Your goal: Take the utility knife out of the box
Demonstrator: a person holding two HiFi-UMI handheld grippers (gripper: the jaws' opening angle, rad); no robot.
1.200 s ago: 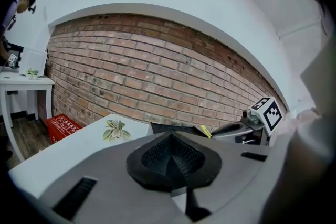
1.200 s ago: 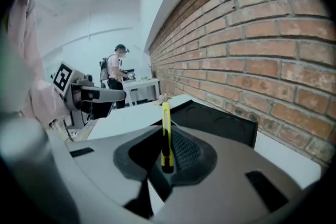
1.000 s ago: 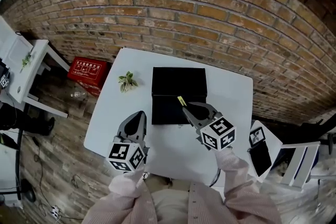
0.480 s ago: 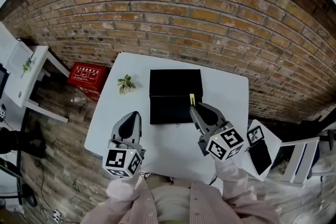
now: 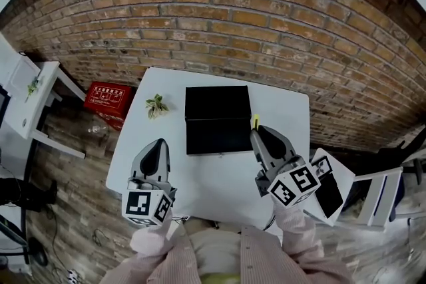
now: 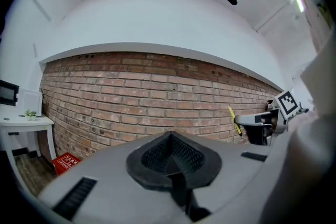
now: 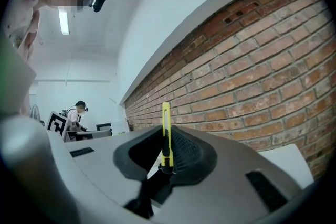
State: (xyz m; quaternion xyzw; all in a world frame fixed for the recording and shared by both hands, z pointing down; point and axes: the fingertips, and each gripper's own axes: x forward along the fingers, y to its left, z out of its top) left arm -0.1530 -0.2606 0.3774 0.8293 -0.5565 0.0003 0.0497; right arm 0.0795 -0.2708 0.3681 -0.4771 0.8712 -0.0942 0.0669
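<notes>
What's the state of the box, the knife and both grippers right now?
Utility knife: out of the box, clamped upright in the right gripper.
Right gripper: shut on the utility knife.
Left gripper: shut, nothing between its jaws.
Box: looks open, lid folded back flat.

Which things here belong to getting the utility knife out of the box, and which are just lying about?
Job in hand: yellow utility knife, clamped in the right gripper; black box on the white table.
Lying about: leafy sprig on the table; red case beside the table; left gripper, shut and empty.
</notes>
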